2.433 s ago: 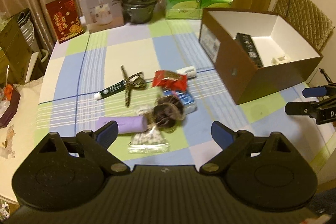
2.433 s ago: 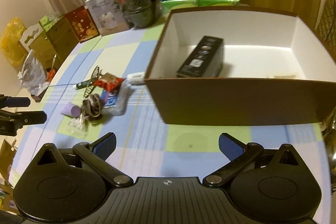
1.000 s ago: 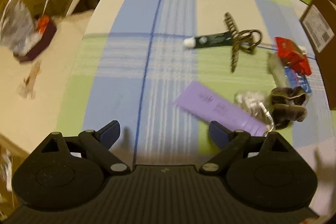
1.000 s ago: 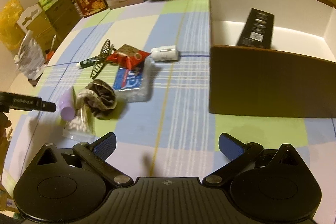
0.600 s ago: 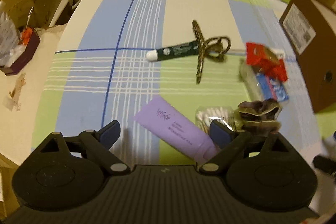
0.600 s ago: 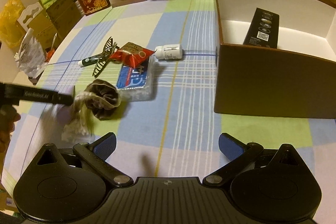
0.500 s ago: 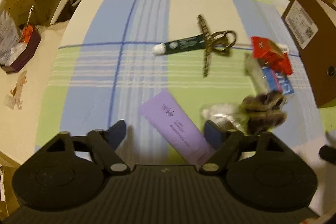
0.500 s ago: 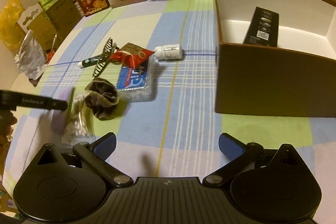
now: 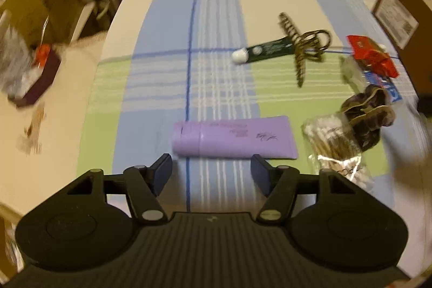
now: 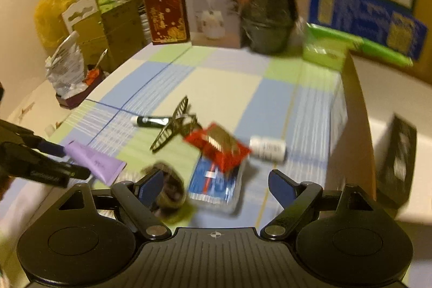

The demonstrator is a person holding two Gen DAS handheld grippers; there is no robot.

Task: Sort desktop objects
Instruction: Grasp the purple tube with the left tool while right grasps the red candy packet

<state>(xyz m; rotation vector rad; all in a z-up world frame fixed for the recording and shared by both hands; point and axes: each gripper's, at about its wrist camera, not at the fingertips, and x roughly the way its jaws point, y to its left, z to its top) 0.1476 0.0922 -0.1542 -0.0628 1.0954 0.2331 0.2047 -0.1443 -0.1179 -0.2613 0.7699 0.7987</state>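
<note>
Hovering just short of the purple tube (image 9: 234,138), the left gripper (image 9: 211,171) gapes; right gripper (image 10: 216,184) spread too.

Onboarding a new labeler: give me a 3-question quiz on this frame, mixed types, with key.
1. True or false: the left gripper is shut on the purple tube.
2. Which thing lies across the green tube? A) hair claw B) red packet C) cotton swabs
3. Fill in: the black box lies inside the ____.

Key
1. False: its jaws stand open with the tube just ahead of them.
2. A
3. brown carton
</note>
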